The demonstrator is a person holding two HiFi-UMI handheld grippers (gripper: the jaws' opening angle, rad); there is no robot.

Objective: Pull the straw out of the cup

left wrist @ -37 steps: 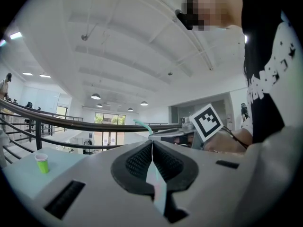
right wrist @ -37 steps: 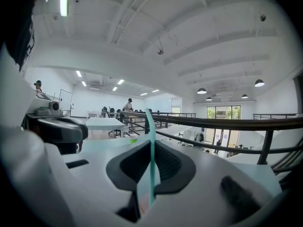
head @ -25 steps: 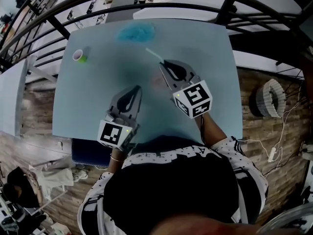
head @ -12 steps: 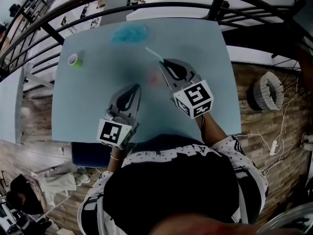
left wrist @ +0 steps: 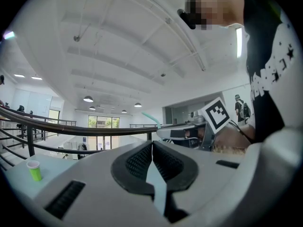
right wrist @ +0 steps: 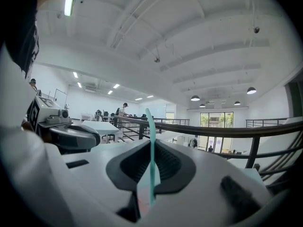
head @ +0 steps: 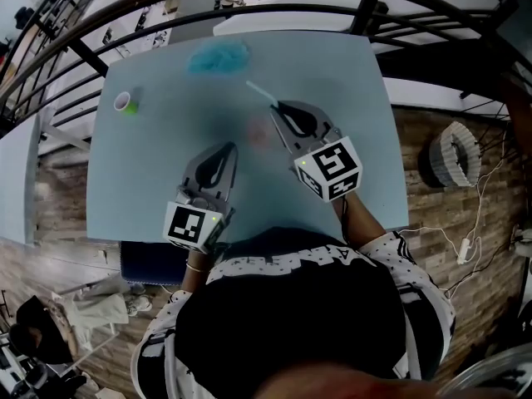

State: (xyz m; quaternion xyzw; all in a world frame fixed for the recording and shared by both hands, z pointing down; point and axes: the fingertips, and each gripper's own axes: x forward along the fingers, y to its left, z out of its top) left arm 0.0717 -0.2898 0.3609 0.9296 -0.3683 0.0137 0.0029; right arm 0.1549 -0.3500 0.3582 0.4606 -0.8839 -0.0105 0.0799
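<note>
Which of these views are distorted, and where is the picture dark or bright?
Head view: wide-angle bend in the railing, dim overall, a soft dark patch on the table. Left gripper view: fisheye circle with black corners, the cup tiny near the left edge. Right gripper view: same fisheye, straw sharp, bright ceiling lamps.

Cup (head: 126,102) far left on table (head: 150,181); cloth (head: 219,56) far centre; straw (head: 259,91) right of cloth.

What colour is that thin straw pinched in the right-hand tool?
Pale turquoise; the right gripper view shows the straw best.
</note>
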